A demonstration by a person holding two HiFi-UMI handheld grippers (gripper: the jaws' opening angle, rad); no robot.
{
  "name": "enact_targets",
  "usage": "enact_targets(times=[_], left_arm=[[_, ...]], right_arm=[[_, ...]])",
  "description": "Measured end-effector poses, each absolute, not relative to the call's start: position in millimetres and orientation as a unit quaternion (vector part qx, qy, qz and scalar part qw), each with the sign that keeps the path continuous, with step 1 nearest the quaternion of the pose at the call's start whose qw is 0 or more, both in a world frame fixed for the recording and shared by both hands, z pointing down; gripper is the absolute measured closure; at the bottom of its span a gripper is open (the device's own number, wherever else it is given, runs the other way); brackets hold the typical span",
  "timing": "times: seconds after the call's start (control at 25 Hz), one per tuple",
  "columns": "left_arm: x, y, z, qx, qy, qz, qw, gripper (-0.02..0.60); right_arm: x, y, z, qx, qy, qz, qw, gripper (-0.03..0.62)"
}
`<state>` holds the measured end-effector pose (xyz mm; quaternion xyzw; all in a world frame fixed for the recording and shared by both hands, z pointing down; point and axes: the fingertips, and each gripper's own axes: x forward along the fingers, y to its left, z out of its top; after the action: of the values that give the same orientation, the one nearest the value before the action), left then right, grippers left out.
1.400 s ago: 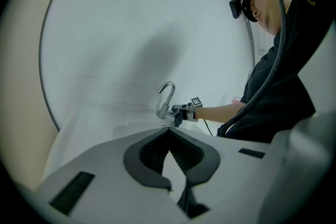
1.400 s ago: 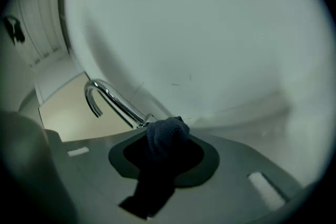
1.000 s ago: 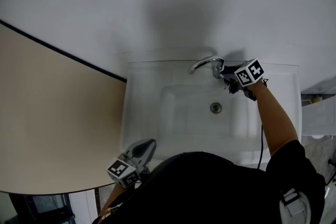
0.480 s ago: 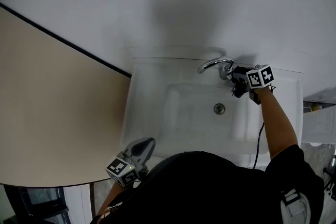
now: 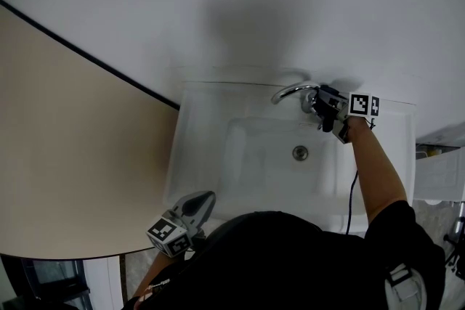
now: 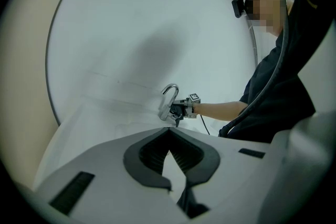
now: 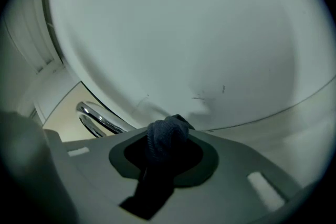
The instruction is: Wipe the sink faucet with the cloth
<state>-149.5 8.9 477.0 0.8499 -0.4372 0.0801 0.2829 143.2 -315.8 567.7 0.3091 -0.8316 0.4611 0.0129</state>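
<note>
Cloth right by the faucet, and the hard tongs could bump it

The shiny faucet (image 5: 293, 91) stands at the back of the white sink (image 5: 211, 156), a bit right of the middle of the head view. The dark cloth (image 7: 167, 138) is a bunched lump, pinched tight in the right gripper (image 5: 324, 109), just beside the faucet's right side; I cannot tell if it touches. The left gripper (image 5: 200, 205) hangs at the lower left by the sink's front edge, jaws together with nothing in them. Only a little cloth pokes out, so I think the hard jaws could knock or scratch the metal. If the cloth snags, it could slip out and fall into the sink.
</note>
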Motion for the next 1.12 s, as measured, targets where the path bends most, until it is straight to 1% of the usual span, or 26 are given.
enact_targets(times=[0.2, 0.28, 0.36, 0.44, 0.52, 0.56, 0.72, 0.84, 1.0, 1.12], left_arm=[[-151.8, 11.2, 478.3, 0.848, -0.439, 0.071, 0.287, 0.581], [-150.0, 9.8, 478.1, 0.85, -0.437, 0.066, 0.286, 0.581], [-149.1, 8.2, 480.1, 0.852, -0.433, 0.056, 0.289, 0.581], [-151.2, 7.5, 481.5, 0.853, -0.431, 0.047, 0.29, 0.581], [-155.0, 6.8, 481.6, 0.854, -0.431, 0.04, 0.29, 0.581], [-156.4, 6.3, 481.2, 0.854, -0.431, 0.037, 0.29, 0.581], [-159.4, 6.6, 476.4, 0.853, -0.434, 0.028, 0.287, 0.581], [-164.1, 8.7, 475.7, 0.853, -0.436, 0.016, 0.286, 0.581], [-172.7, 9.8, 478.4, 0.851, -0.437, -0.007, 0.289, 0.581], [-177.6, 11.5, 481.3, 0.852, -0.44, 0.005, 0.285, 0.581]], right_arm=[[140.0, -319.6, 524.2, 0.271, -0.808, 0.508, -0.123, 0.511], [137.2, -322.4, 502.4, 0.251, -0.804, 0.513, -0.167, 0.511], [134.4, -322.5, 477.2, 0.233, -0.814, 0.499, -0.185, 0.511], [126.3, -317.2, 448.3, 0.22, -0.839, 0.467, -0.174, 0.511], [107.1, -306.2, 419.1, 0.208, -0.873, 0.419, -0.137, 0.511], [94.4, -299.2, 407.0, 0.204, -0.893, 0.387, -0.106, 0.511], [56.2, -277.9, 399.4, 0.259, -0.937, 0.215, 0.095, 0.511], [31.7, -265.1, 401.9, 0.277, -0.933, 0.094, 0.209, 0.511], [-1.6, -249.5, 414.2, 0.282, -0.897, -0.058, 0.335, 0.511], [-24.1, -235.2, 429.9, 0.268, -0.86, -0.161, 0.404, 0.511]])
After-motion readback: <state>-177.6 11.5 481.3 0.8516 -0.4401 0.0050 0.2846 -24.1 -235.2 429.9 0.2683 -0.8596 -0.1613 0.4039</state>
